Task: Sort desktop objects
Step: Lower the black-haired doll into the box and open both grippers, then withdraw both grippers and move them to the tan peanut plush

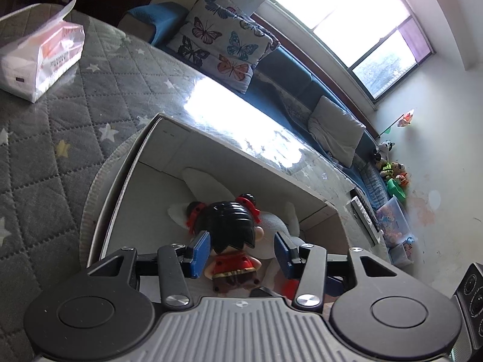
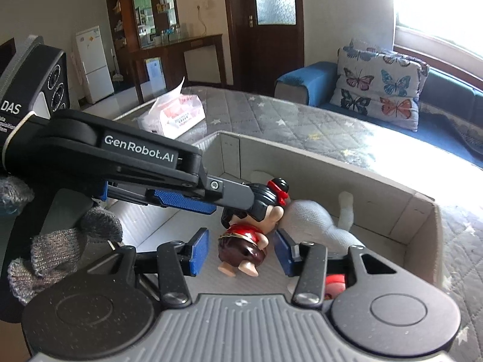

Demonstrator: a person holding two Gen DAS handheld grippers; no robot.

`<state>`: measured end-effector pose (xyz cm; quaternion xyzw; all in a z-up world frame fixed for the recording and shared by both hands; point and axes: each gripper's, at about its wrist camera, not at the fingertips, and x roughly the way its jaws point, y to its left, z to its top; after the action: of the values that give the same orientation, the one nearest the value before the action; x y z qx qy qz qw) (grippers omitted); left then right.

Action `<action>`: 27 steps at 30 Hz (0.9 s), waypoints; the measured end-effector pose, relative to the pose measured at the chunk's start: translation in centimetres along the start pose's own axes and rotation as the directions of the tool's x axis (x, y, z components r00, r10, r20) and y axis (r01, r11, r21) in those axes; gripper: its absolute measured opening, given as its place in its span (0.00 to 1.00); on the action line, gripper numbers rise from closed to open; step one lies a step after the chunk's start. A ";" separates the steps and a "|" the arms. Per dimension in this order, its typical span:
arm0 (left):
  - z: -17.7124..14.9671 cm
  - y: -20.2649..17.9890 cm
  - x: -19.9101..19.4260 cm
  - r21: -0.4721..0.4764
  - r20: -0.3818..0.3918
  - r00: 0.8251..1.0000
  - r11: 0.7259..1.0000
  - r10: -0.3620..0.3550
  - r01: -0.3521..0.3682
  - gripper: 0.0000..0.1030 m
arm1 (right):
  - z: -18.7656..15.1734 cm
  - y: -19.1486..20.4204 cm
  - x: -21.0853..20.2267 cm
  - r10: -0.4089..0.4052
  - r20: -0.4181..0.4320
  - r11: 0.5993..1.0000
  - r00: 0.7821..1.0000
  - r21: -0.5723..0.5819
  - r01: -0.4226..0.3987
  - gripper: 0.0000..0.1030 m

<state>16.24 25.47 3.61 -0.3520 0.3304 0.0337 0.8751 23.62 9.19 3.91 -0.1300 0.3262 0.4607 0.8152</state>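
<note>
Blue pads of the right tool (image 2: 241,249) stand parted around the hard, glossy doll figurine (image 2: 246,235) lying in the cardboard box (image 2: 332,157); the left tool (image 1: 240,252), likewise spread, seemingly brackets its head; grip the waist.

A red object (image 2: 335,283) lies mostly hidden behind the right gripper (image 2: 241,253).
</note>
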 end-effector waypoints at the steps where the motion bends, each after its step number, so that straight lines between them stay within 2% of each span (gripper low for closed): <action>1: -0.2 -0.3 -0.4 0.006 0.006 1.000 1.000 -0.003 0.003 0.48 | -0.2 0.1 -0.7 -0.007 0.015 1.000 1.000 0.001 0.007 0.49; 11: -3.2 -3.2 -3.3 0.092 0.026 0.999 0.995 -0.041 0.039 0.48 | -3.2 1.0 -7.1 -0.067 0.121 0.998 0.990 0.010 0.066 0.59; 18: -6.2 -5.2 -5.3 0.166 0.043 0.997 0.985 -0.060 0.052 0.48 | -6.8 1.6 -10.8 -0.099 0.150 0.995 0.984 0.038 0.094 0.76; 24: -8.8 -6.2 -5.5 0.206 0.015 0.997 0.976 -0.071 0.066 0.48 | -9.6 2.0 -12.4 -0.134 0.147 0.990 0.980 0.062 0.126 0.86; 27: -10.1 -6.3 -5.3 0.221 -0.005 0.997 0.973 -0.072 0.071 0.48 | -11.0 2.1 -13.0 -0.156 0.146 0.986 0.977 0.087 0.144 0.96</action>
<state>8.42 15.20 5.17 -0.2642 0.3179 -0.0343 0.9099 12.67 -3.95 4.26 -0.0878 0.2696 0.3938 0.8744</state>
